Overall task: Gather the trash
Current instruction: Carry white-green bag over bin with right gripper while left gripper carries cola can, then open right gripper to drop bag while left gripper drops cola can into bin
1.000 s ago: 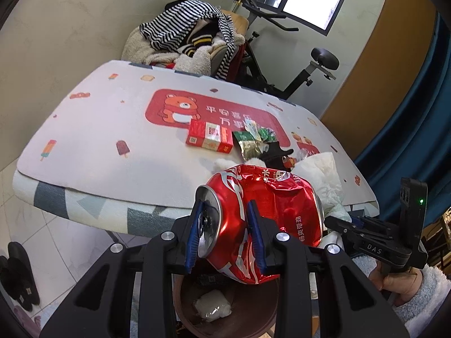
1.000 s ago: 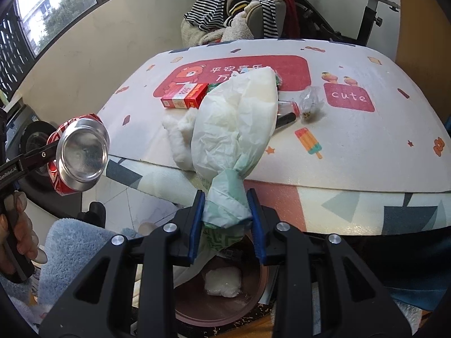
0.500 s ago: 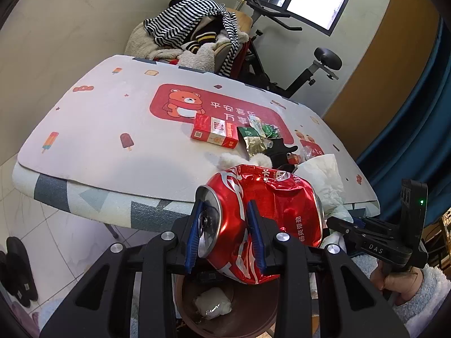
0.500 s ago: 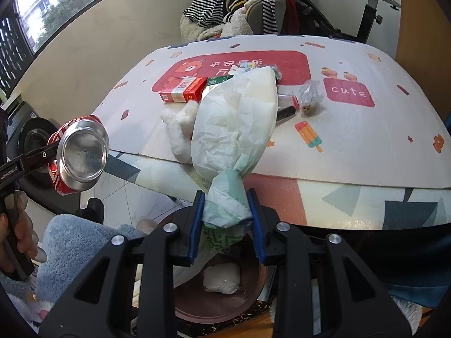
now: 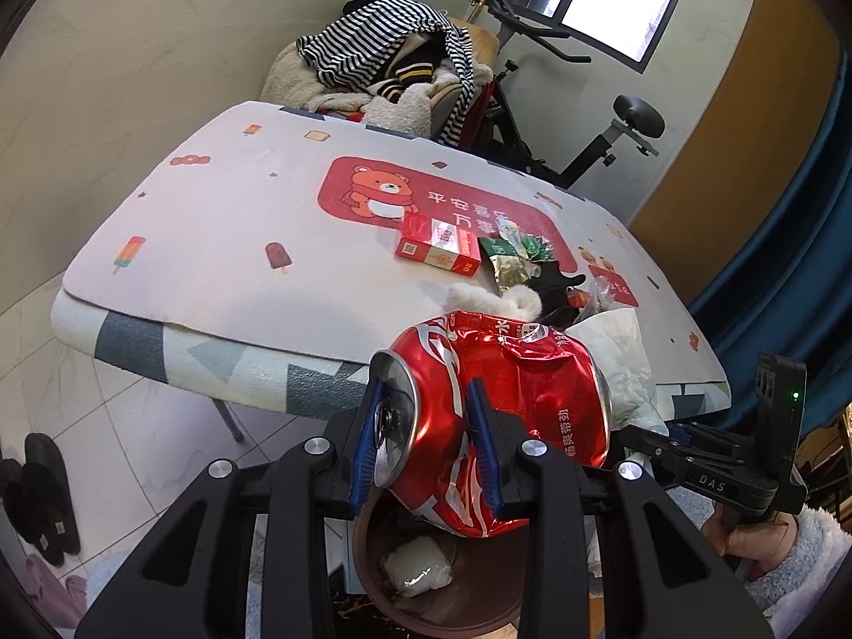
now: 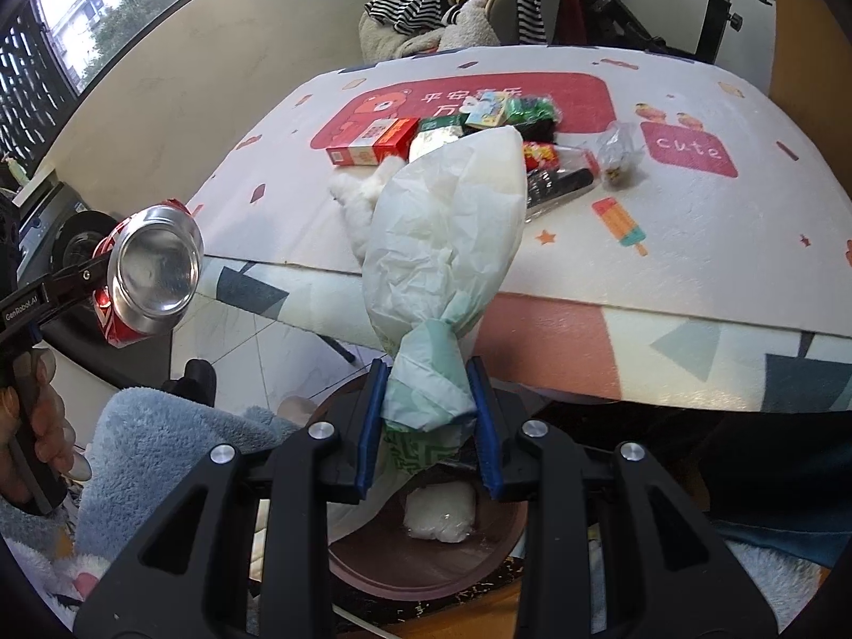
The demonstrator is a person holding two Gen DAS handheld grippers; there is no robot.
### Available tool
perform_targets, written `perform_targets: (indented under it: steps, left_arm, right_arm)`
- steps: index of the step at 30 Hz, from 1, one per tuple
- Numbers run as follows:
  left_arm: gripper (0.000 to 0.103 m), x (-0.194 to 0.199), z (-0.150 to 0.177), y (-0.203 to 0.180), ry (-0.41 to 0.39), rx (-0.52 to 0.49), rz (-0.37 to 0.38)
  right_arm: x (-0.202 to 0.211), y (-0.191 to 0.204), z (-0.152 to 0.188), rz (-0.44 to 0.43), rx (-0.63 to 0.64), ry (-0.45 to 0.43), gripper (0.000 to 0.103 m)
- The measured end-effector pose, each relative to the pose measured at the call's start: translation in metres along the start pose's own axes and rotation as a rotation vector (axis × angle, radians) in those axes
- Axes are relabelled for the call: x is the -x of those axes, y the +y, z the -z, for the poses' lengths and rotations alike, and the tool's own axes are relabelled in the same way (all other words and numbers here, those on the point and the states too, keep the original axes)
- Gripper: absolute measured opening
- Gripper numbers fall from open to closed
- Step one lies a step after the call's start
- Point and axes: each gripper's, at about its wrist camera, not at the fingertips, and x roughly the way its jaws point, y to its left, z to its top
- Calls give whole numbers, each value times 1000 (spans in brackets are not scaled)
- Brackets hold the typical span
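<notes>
1. Currently, I am at the drop-off step: my left gripper is clamped on a crushed red can, and my right gripper is clamped on a crumpled white bag.
2. Both items hang above the brown bin below the table edge.
3. Next, release each over the bin opening.
4. Can: dented, shiny metal. Bag: thin, wrinkled, soft.

We see a glossy dented metal can, a crinkled matt thin plastic bag, and a matt cloth table cover.
</notes>
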Motion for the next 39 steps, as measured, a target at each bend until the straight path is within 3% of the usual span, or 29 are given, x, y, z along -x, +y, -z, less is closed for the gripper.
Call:
perform_targets:
  steps: [10,11,14,18,29,39]
  left_arm:
    - [31,-1,2,2,12,9,-3]
    - [31,-1,2,1,13,8,-1]
    - [31,-3,1,-1,16,1,3]
    - [31,-8,3,-6,32,-17,17]
    - [31,-32,21,-25,121,-82,45]
    - [31,-62,41,-42,211,-134,51]
  right_arm:
    - [-13,9,2,-22,22,50,36]
    - [-13,10,3,-22,24,51,40]
    - [-13,15,2,-6,47,48,71]
    - [-7,20,0,17,88,21,89]
    - [25,-1,-24,141,103,-75,97]
    - [38,-33,-31,186,57,-96,97]
